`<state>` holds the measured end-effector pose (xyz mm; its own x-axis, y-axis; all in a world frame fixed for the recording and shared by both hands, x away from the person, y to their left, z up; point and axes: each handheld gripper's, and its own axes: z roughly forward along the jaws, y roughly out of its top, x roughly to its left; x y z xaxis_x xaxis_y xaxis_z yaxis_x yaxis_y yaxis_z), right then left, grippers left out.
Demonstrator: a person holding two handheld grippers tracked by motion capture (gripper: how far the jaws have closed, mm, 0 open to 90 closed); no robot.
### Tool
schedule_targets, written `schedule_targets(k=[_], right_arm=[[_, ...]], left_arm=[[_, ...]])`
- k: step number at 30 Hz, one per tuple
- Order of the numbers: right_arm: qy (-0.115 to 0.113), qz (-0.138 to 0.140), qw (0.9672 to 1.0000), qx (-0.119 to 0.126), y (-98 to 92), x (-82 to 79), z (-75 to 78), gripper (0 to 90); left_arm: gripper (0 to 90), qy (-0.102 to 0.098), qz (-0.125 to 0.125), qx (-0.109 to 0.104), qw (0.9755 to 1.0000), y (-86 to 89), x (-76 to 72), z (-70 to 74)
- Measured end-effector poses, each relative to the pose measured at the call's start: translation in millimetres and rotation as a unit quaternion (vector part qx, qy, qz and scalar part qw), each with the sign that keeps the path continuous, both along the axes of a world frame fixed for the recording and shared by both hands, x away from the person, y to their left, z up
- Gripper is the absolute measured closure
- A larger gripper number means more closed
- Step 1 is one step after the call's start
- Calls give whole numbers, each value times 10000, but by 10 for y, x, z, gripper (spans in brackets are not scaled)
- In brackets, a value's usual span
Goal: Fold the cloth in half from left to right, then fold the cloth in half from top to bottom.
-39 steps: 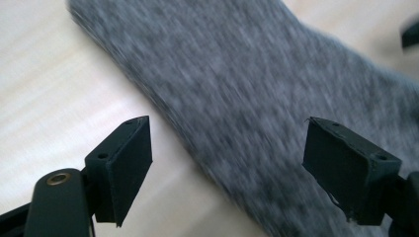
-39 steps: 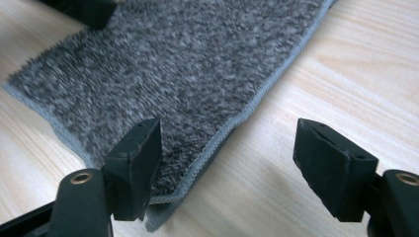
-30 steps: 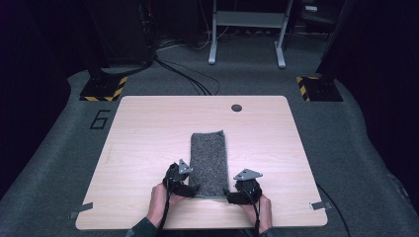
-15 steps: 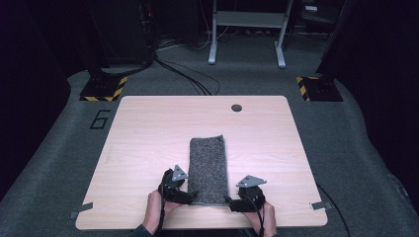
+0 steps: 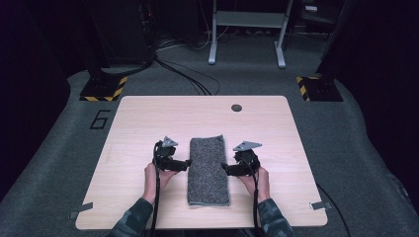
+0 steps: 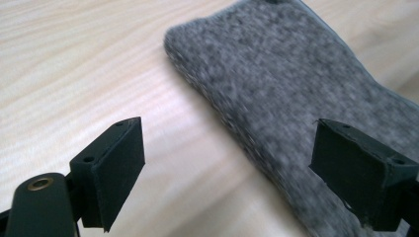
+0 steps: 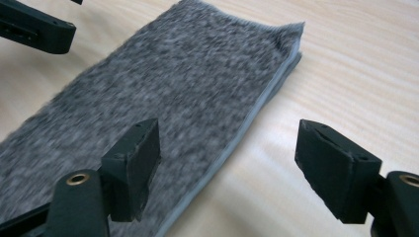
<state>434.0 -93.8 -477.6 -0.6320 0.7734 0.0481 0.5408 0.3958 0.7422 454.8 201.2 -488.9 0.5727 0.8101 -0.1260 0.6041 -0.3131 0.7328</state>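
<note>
cloth (image 5: 208,170): folded grey strip on the worktop (image 5: 143,118), long axis running away from you
left claw (image 5: 186,163): jaws have just been opening, now wide, nothing between them; cloth's long left edge lies just to its inner side
right claw (image 5: 226,169): jaws wide, empty; cloth's right edge just inside it
nearer: you flank the strip evenly at mid-length
next, likely: each claw closes in sideways across the short axis
</note>
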Motion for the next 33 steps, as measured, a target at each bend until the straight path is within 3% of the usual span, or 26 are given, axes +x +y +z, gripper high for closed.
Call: schedule_targets(k=[7,12,15,16,23,26,28,33], right_arm=[[88,-66,9999,20,53,300,7,245],[165,-167,9997,-6,119,586,-17,258],[244,-206,9995,-25,128,676,-45,258],[284,-377,9989,5,146,731,-74,275],[412,-489,9979,92,159,952,-172,301],[498,-579,9970,-82,235,1089,-245,342],[632,-585,9962,-128,266,1125,-289,360],[587,-570,9964,-223,313,1136,-328,425]], left_arm=[[142,80,112,-69,9999,-57,260,-8],[151,113,280,-3,9995,-109,514,11],[158,128,288,70,9995,-125,580,4],[163,187,298,121,9993,-146,637,-18],[230,226,368,264,9987,-204,747,-115],[280,236,338,333,9986,-238,779,-162],[311,270,301,352,9986,-265,785,-183],[383,267,196,450,9984,-349,789,-228]])
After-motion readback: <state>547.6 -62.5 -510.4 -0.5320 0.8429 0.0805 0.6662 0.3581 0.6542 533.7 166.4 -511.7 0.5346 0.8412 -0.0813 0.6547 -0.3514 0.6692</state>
